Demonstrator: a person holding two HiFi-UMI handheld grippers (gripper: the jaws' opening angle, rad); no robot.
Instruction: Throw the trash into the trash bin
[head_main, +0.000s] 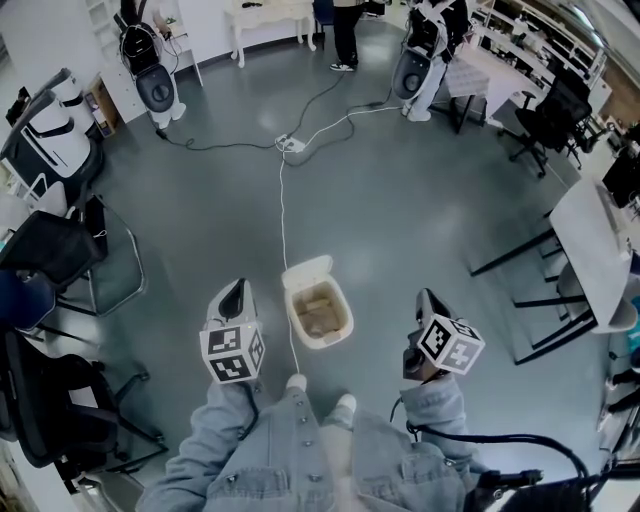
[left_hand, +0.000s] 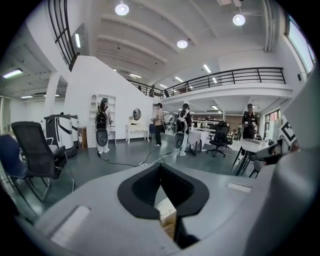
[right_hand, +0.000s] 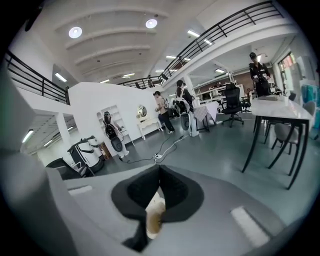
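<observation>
The white trash bin (head_main: 318, 315) stands on the grey floor just ahead of the person's feet, lid tipped back, brown trash inside. My left gripper (head_main: 236, 288) hangs to the bin's left and my right gripper (head_main: 424, 297) to its right, both above the floor and apart from the bin. In the left gripper view my left gripper (left_hand: 160, 167) has its jaws meeting at the tips with nothing in them; the bin (left_hand: 167, 214) shows through the gap below. The right gripper view shows my right gripper (right_hand: 160, 169) shut and empty too, with the bin (right_hand: 154, 216) behind the jaws.
A white cable (head_main: 283, 205) runs from the bin's side to a power strip (head_main: 291, 143). Black chairs (head_main: 60, 260) crowd the left. A white table (head_main: 590, 245) and dark chairs stand at the right. Parked robots (head_main: 155, 85) and a standing person (head_main: 347, 35) are at the far end.
</observation>
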